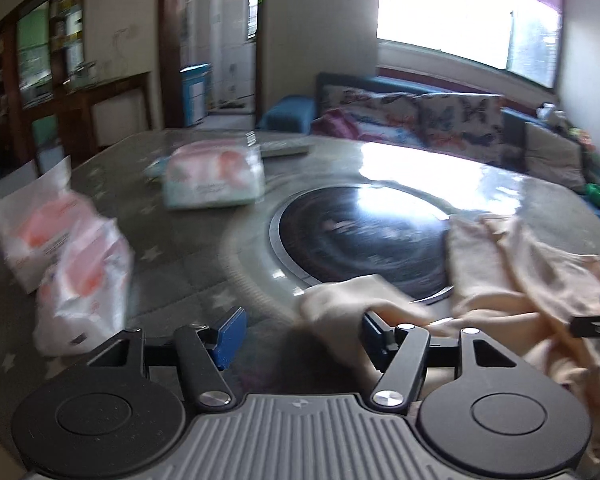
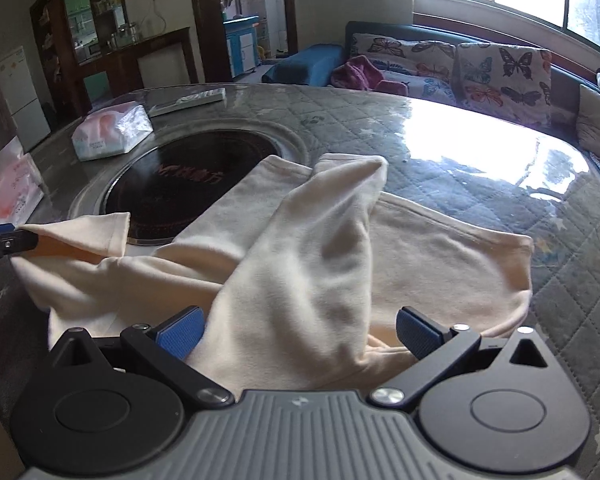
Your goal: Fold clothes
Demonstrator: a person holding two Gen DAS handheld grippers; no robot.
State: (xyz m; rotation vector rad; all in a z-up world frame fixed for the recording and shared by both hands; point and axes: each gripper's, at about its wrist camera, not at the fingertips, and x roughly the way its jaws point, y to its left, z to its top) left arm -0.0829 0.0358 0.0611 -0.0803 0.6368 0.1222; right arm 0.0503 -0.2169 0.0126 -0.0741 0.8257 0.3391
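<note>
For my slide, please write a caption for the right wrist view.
Open right tongs around a cream shirt on the quilted table.

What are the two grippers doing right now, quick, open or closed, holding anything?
Left gripper: jaws open, holding nothing; the cream garment lies just past its right jaw.
Right gripper: jaws open, a raised fold of the garment sits between them, not clamped.

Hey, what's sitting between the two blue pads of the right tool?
A raised fold of the cream cotton garment fills the gap of the open right tool, seen in the right wrist view.
</note>
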